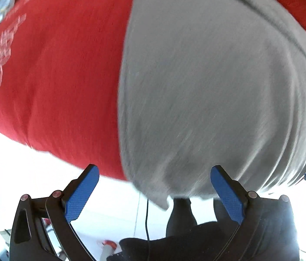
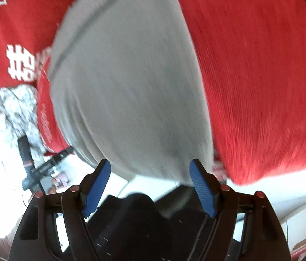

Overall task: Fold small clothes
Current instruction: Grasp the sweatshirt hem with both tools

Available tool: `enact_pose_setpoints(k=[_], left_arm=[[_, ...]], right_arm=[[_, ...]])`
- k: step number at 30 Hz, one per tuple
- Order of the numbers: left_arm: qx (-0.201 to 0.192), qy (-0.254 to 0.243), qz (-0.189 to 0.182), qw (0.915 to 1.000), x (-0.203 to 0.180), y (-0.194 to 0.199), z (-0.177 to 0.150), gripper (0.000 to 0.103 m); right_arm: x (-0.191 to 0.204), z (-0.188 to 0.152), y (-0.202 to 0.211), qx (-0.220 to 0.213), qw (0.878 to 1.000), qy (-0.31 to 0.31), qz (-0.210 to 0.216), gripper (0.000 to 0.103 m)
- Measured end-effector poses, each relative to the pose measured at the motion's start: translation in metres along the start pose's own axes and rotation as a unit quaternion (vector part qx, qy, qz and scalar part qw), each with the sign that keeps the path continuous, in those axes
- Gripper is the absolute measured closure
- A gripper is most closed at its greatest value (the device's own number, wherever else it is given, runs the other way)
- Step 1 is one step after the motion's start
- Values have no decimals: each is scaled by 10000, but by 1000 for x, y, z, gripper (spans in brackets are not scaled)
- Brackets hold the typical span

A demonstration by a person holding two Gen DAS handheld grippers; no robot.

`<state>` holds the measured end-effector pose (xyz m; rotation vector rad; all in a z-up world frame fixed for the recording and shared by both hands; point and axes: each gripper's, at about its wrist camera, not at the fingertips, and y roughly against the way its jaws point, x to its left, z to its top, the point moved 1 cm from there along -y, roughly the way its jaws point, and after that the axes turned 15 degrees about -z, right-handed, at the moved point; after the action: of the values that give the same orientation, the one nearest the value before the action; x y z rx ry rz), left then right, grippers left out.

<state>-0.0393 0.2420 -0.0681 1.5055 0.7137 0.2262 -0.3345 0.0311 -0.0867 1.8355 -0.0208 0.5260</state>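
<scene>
Grey garment (image 1: pixel 207 87) spread flat on red cloth (image 1: pixel 55 76), filling the centre of both wrist views. Seen from the left gripper (image 1: pixel 155 187): garment at twelve o'clock, drifting toward one, near hem reaching down to the fingertips and hanging a corner at about six between them. Jaws wide apart, blue pads (image 1: pixel 81 195) bare, nothing pinched; right-hand pad touching or overlapping the hem's edge in the picture, contact impossible to confirm through the blur.

Seen from the right gripper (image 2: pixel 150 174): same grey garment (image 2: pixel 126 87) dead ahead at twelve, red cloth (image 2: pixel 261 76) off at two, white printed characters (image 2: pixel 22 63) at ten. Jaws likewise wide open, pads (image 2: pixel 202 187) empty, hem lying just past the tips and dipping toward the right-hand pad.

Long axis of the garment running from six to twelve in each view, straight away from the tongs, a dark seam line (image 1: pixel 272 21) crossing near the far end at one o'clock. Near hem therefore the closest edge to both tools, one corner apiece.

Judged nearer: hard to split; left tool pointing more steeply down onto the hem, right tool coming in at a slant. Likely step in hand: approaching the near hem for a two-corner pinch, fold then carried toward twelve. Patterned fabric (image 2: pixel 20 113) and dark hardware (image 2: pixel 31 165) at eight to nine in the right view, well clear of the garment.
</scene>
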Motion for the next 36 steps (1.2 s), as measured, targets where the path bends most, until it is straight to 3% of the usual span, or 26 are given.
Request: enact_pose_setpoints(k=[5, 8, 13, 15, 16, 17, 18, 19, 25, 31, 36], left_arm=[[256, 302, -385, 9985, 18, -31, -20, 0], [292, 363, -721, 9963, 18, -44, -26, 0], [292, 512, -974, 9935, 25, -46, -32, 0], [274, 580, -1181, 9909, 22, -42, -37, 17], [279, 583, -1401, 9880, 24, -41, -36, 39], [302, 559, -1528, 9862, 30, -39, -29, 57], [320, 433, -1466, 9877, 24, -35, -28, 66], [318, 267, -1404, 9892, 20, -31, -28, 88], [105, 124, -2158, 9763, 18, 18, -22, 90], [-512, 78, -2606, 9641, 17, 70, 9, 90], [-1047, -87, -2607, 9597, 3, 99, 82, 90]], right_arm=[[-13, -14, -40, 240, 9993, 24, -291, 25], [-15, -14, -56, 281, 9992, 42, -282, 25], [-7, -16, -77, 357, 9990, 110, -248, 25], [-7, -17, -76, 308, 9994, -69, -121, 29], [-8, -18, -74, 284, 9994, -198, -30, 45], [-9, -20, -71, 272, 9991, -331, 73, 80], [-10, -21, -69, 261, 9987, -409, 170, 93], [-10, -22, -65, 240, 9981, -488, 300, 92], [9, -30, -24, -98, 9914, -503, 1202, 92], [30, -3, 43, -786, 9691, -684, 2234, 92], [47, 53, 76, -1237, 9569, -713, 2529, 92]])
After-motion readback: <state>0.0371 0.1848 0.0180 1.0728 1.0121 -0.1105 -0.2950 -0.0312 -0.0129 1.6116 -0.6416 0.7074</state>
